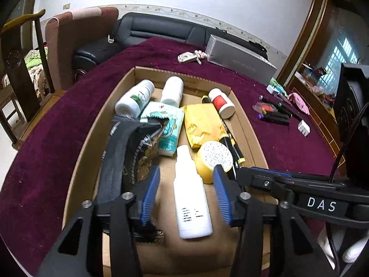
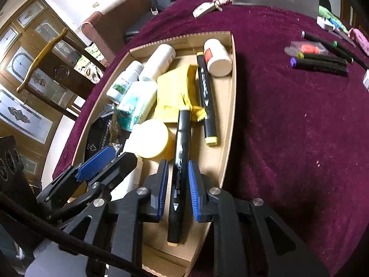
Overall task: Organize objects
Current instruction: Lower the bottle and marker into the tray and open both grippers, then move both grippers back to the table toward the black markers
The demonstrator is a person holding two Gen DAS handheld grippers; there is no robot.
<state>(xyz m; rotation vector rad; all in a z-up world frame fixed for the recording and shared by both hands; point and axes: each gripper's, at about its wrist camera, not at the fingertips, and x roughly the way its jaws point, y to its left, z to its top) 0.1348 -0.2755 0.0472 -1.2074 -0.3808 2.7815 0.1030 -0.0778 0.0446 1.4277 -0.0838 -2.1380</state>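
Tilting downward over the cardboard tray (image 1: 96, 147), left claw (image 1: 185, 184) gapes around a white bottle (image 1: 191, 205), untouching.

Maroon cloth (image 1: 69, 173) — white (plain) bottle (image 1: 191, 198)

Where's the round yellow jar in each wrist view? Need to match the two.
Left wrist: the yellow jar lies in the cardboard box, lower centre-right, just above the left gripper, beside the white bottle.
Right wrist: the jar sits centre-left, up-left of the right gripper, against the black marker.
Shared landmark: the red-labelled bottle in the box's far corner.
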